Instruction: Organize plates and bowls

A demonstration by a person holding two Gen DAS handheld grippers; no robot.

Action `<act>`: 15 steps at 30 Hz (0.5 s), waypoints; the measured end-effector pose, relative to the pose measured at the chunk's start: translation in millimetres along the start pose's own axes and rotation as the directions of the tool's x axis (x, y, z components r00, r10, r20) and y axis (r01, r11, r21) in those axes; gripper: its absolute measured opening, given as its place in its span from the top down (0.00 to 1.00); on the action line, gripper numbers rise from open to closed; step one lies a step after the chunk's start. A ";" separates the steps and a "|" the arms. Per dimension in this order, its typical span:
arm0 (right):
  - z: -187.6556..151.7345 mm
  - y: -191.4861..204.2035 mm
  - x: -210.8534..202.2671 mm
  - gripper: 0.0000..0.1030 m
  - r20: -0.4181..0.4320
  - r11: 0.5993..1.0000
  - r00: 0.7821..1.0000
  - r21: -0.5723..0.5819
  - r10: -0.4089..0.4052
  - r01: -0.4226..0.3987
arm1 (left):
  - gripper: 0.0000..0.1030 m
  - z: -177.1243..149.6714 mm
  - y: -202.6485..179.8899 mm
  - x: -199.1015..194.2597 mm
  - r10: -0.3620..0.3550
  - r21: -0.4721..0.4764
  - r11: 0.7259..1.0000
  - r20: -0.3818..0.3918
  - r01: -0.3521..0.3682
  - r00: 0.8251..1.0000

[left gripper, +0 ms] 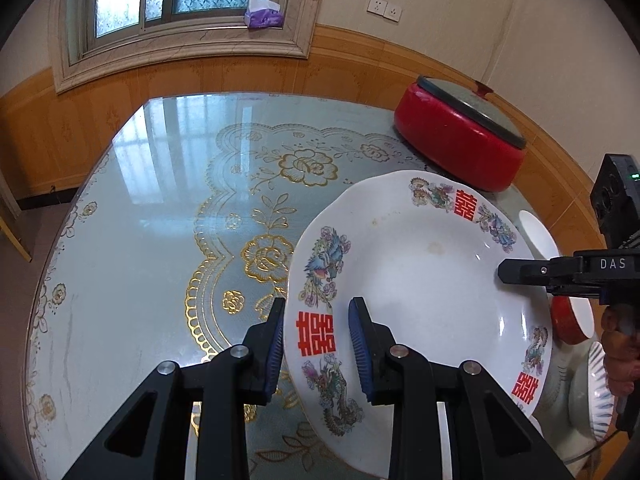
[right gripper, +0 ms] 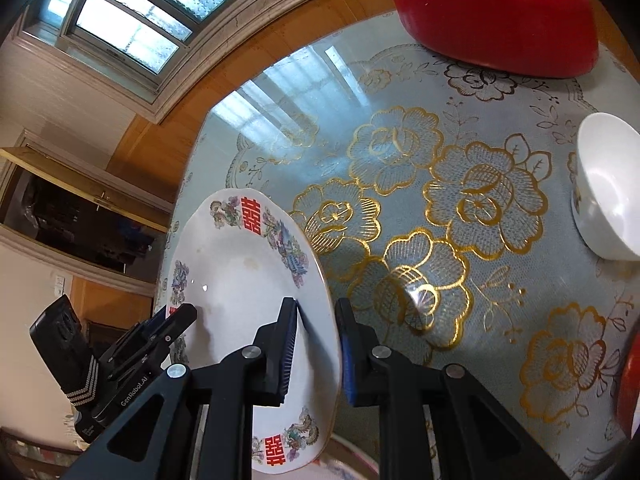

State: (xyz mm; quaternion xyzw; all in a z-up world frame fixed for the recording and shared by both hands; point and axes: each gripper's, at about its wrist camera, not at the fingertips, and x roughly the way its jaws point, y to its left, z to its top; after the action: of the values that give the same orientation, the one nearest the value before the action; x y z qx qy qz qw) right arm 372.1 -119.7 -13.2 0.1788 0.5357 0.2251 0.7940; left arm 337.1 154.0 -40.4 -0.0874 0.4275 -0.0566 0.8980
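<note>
Plate, glazed white ceramic, rigid, slippery and breakable, pinched at opposite rims by left gripper and right gripper, both narrowly closed on it.

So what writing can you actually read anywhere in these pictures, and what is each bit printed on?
"DAS": white letters on the right gripper, seen from the left wrist.
"GenRobot.AI": white letters on the left gripper, seen from the right wrist.
"囍": red double-happiness sign, repeated around the rim of the plate.
Small print low on the left gripper's body: too blurred to read.
Wall sockets: no readable marking.
</note>
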 end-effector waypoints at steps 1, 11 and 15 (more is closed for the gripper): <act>-3.1 -0.8 -5.7 0.81 0.004 1.000 1.000 0.001 0.003 -0.003 | 0.70 -2.5 -2.0 -5.0 -0.005 -0.001 1.000 0.003 0.005 1.000; -71.1 -9.2 -40.5 0.81 0.012 0.998 1.000 0.064 0.018 -0.019 | 0.70 -43.9 -19.0 -50.2 -0.052 -0.004 0.999 0.023 0.052 0.998; -105.2 -17.8 -51.3 0.81 0.016 0.995 1.000 0.097 0.015 -0.017 | 0.70 -68.8 -26.5 -60.6 -0.069 0.000 0.998 0.007 0.069 0.998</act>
State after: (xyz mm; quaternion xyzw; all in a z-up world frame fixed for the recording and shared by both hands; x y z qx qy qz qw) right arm 260.4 -158.2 -21.1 0.2233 0.5385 0.2037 0.7866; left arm 244.8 131.3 -31.6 -0.1023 0.4212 -0.0871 0.8970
